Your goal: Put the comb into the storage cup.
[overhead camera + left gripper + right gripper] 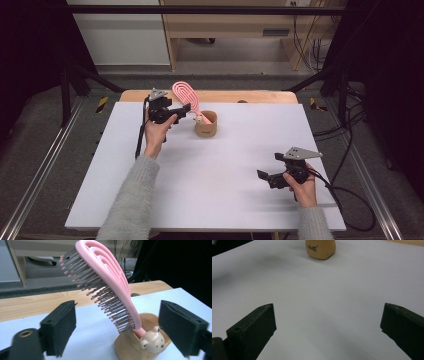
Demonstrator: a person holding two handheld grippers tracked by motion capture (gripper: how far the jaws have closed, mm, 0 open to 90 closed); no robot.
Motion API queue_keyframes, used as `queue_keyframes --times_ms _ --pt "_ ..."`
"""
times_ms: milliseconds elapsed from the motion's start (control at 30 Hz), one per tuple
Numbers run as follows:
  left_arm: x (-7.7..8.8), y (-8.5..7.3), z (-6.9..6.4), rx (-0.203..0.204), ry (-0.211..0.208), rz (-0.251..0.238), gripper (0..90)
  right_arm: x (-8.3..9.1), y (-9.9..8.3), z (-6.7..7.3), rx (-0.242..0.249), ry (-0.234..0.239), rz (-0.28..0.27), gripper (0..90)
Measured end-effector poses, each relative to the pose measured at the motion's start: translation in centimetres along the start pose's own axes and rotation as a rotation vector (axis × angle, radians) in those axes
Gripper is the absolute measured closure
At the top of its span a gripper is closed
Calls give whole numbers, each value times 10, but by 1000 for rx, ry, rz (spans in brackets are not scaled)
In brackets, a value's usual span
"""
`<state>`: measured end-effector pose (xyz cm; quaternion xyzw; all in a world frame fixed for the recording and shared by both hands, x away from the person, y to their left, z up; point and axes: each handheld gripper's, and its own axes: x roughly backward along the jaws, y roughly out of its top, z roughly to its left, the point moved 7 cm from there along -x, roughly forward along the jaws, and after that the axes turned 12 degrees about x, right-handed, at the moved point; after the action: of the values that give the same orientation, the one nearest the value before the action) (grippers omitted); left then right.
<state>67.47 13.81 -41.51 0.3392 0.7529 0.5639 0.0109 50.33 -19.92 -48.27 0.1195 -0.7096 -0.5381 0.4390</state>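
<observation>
A pink hairbrush (185,95) stands handle-down in a tan cup (206,125) at the far middle of the white board, its head leaning up and to the left. In the left gripper view the brush (112,287) shows its bristles, and a small bear figure (152,341) sits at the rim of the cup (130,345). My left gripper (186,111) is open, with a jaw on either side of the brush's lower part (117,306) and neither pad touching it. My right gripper (262,175) rests open and empty at the near right, pointing toward the cup (320,248).
The white board (225,170) lies on a wooden table whose edge (250,96) shows at the back. Black frame posts and cables stand on both sides, and a wooden shelf unit (225,30) stands behind.
</observation>
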Motion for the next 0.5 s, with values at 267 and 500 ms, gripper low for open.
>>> queue_keyframes --times_ms 267,500 --pt "18 3 -6 -31 -32 -6 46 -1 -1 0 3 0 5 4" --pt "34 3 -13 -59 -53 9 31 -1 -1 0 2 -1 3 3"
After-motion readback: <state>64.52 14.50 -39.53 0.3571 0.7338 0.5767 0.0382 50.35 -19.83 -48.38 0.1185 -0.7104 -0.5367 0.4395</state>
